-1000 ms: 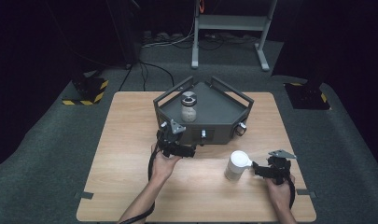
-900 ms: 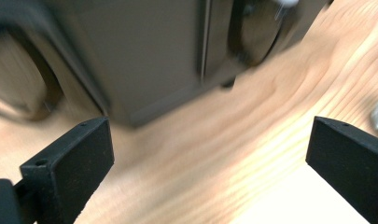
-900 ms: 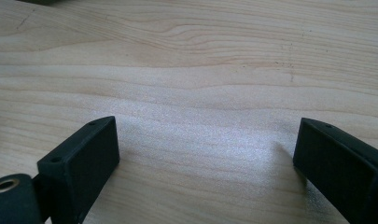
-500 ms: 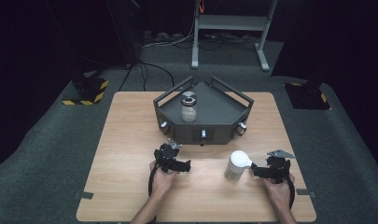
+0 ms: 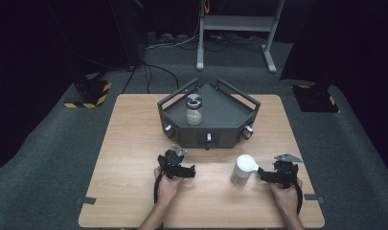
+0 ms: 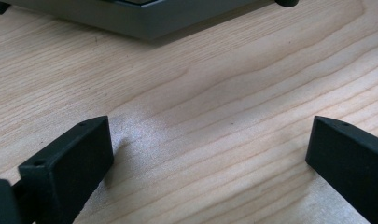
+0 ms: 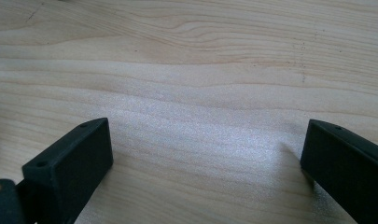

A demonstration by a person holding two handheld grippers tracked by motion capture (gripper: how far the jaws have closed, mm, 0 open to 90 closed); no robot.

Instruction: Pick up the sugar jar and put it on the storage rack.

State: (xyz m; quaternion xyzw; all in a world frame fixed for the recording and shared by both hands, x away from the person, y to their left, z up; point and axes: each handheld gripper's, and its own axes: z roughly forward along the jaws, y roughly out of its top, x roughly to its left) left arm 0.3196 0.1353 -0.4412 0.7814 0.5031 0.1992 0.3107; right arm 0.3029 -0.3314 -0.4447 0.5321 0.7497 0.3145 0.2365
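A white cylindrical container (image 5: 241, 170) stands upright on the wooden table (image 5: 134, 143), right of the middle. My right gripper (image 5: 261, 173) lies just right of it with its jaws toward it. In the right gripper view this gripper (image 7: 207, 154) is open; its jaws have just been opening and have bare wood between them. My left gripper (image 5: 189, 171) rests low over the table in front of the dark grey angular box (image 5: 220, 120). It is open (image 6: 210, 154) with nothing between its fingers. A small jar (image 5: 194, 109) with a metal lid stands on the box.
The grey box has raised rails and small knobs on its front face; its lower edge (image 6: 130, 18) runs along the top of the left gripper view. Beyond the table are a dark floor, cables and a metal stand (image 5: 234, 24).
My left gripper has come back from the front of the grey box toward the near side of the table and sunk lower. The right gripper and the white container have stayed put.
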